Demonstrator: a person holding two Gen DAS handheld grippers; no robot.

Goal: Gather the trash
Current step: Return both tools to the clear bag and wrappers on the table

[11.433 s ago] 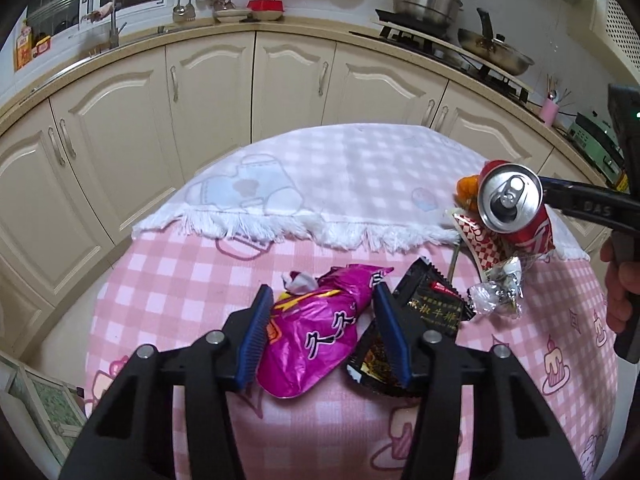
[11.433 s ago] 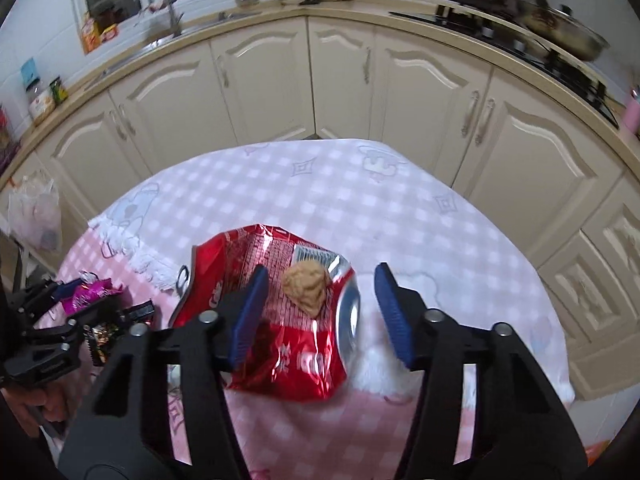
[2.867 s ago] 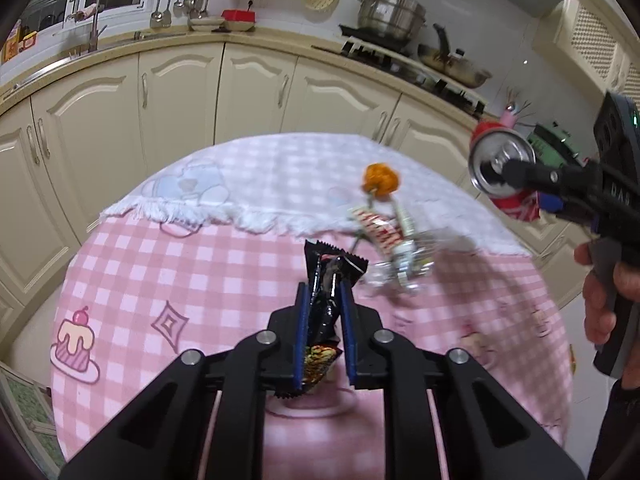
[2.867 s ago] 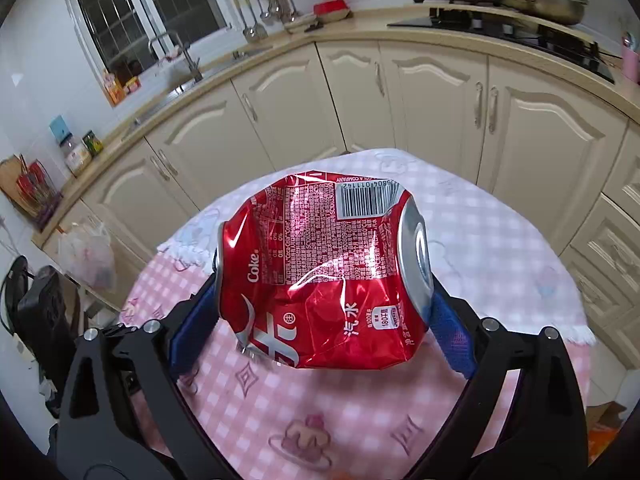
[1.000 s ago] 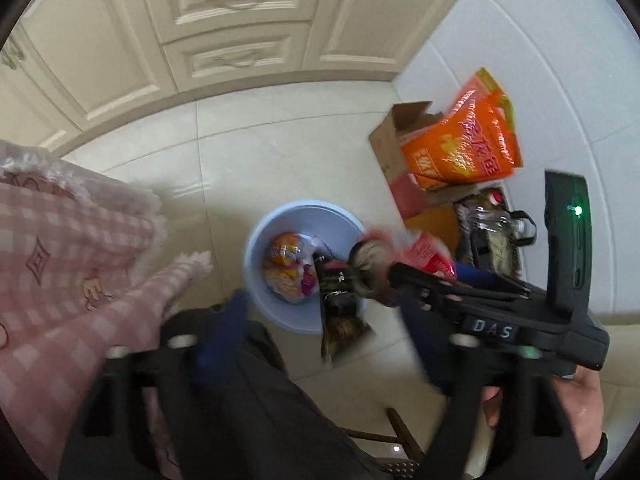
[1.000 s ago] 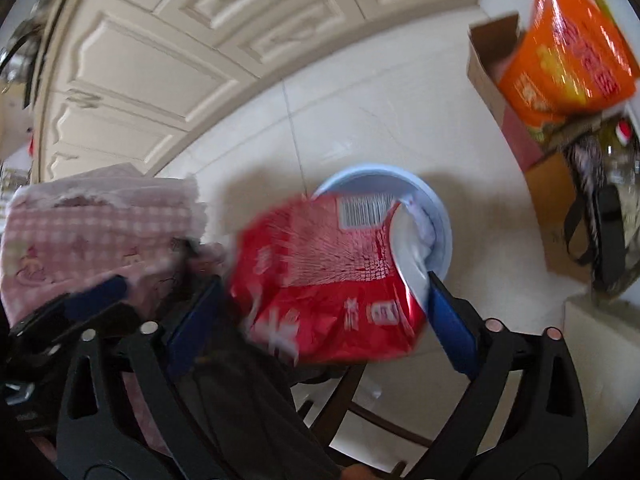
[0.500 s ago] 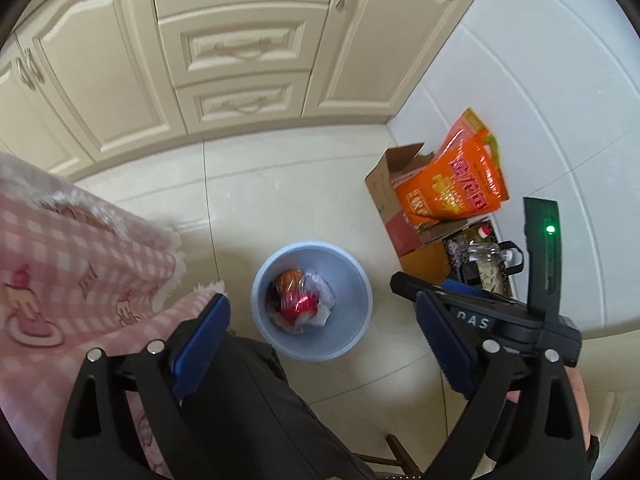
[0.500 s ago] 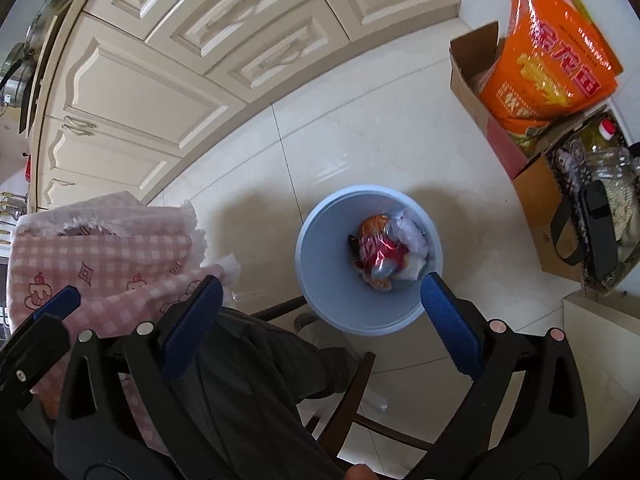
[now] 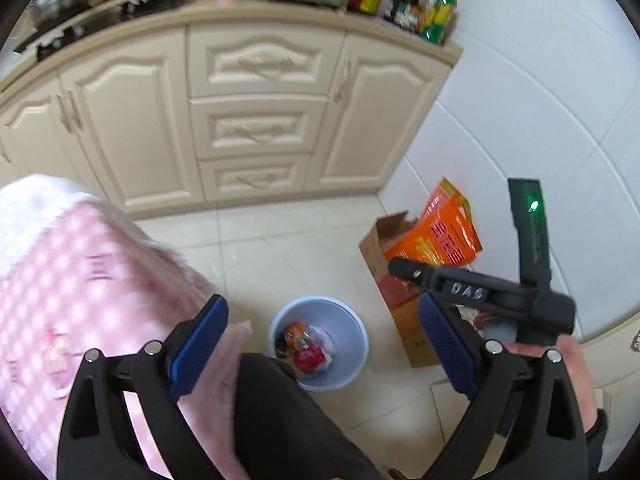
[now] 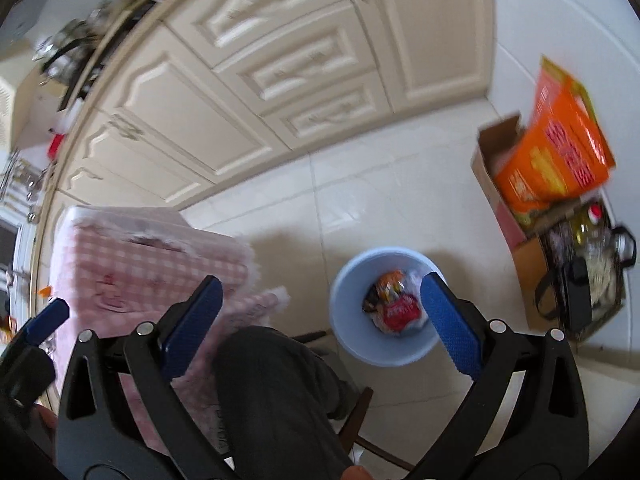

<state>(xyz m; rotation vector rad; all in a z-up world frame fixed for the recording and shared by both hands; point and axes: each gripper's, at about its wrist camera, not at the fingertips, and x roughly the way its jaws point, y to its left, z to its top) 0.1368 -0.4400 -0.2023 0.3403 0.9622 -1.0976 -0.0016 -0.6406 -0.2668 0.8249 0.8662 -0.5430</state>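
Pale tiled floor [image 9: 280,248] fills mid-frame; a light-blue bin [image 9: 318,342] stands on it; a cardboard box [image 9: 384,256] right, against the wall.

"DAS" in white letters on right claw [image 9: 416,276] arm.

Motion-blurred pink checked tablecloth [image 9: 72,280], worktop jars [image 9: 416,0] too smeared to identify, bin [image 9: 344,372] partly behind a knee.
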